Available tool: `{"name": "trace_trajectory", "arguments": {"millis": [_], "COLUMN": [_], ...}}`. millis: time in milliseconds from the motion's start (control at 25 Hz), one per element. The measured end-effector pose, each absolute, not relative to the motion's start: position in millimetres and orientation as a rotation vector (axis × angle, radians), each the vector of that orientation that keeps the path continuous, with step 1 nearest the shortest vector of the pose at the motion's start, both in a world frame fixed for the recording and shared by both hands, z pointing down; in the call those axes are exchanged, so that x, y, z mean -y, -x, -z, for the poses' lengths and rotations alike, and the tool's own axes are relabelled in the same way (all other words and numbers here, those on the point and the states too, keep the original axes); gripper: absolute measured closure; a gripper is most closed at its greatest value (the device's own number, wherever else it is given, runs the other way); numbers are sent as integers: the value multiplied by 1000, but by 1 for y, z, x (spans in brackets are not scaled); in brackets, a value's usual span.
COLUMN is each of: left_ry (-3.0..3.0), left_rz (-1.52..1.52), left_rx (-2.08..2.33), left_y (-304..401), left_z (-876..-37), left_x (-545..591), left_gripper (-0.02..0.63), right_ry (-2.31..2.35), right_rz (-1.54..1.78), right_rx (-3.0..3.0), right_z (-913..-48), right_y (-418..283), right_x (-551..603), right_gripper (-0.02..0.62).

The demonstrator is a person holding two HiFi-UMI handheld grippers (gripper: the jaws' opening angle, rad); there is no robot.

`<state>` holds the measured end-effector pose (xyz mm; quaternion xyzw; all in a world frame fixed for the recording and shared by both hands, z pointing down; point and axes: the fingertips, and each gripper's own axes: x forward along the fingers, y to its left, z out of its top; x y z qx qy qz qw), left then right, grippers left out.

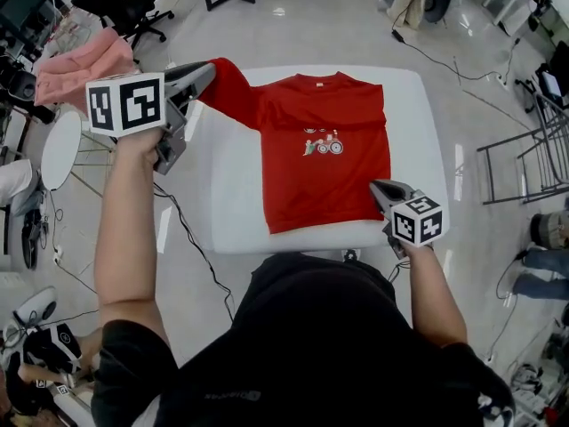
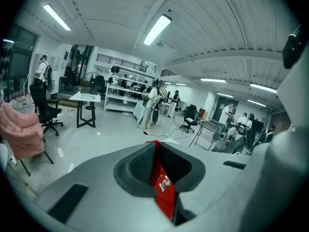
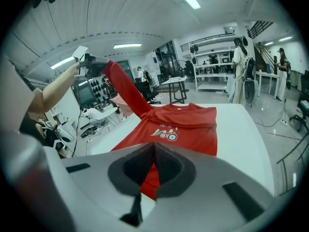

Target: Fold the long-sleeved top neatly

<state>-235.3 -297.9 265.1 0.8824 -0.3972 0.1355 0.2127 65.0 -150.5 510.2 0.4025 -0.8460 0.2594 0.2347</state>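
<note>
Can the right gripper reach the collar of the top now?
Probably not yet: the right gripper is shut on the hem of the top; the collar lies at its far end.

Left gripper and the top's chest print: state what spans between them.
The top's red sleeve, stretched from left gripper to shoulder; the head view shows it.

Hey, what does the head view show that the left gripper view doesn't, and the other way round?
Only the head view: the whole long-sleeved top spread on the white table, and the right gripper shut on its lower corner.
Only the left gripper view: the ceiling lights, the shelves across the room, and the jaws seen close up, pinching red fabric.
Both: the left gripper holding the sleeve, and the pink cloth off to the side.
</note>
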Motion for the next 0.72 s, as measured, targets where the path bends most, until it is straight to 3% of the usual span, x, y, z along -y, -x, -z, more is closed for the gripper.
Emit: {"name": "trace_trajectory", "arguments": {"millis": [720], "left_ry": [-2143], "left_rz": [-576], "left_rx": [1021], "left_y": [25], "left_z": [-383], "left_x": [358], "left_gripper": [578], "right_ry": [-986], "right_rz": [-788], "right_rx": [2366], "right_z": [-530], "right_y": [-181], "right_x": [147], "right_gripper": [591]}}
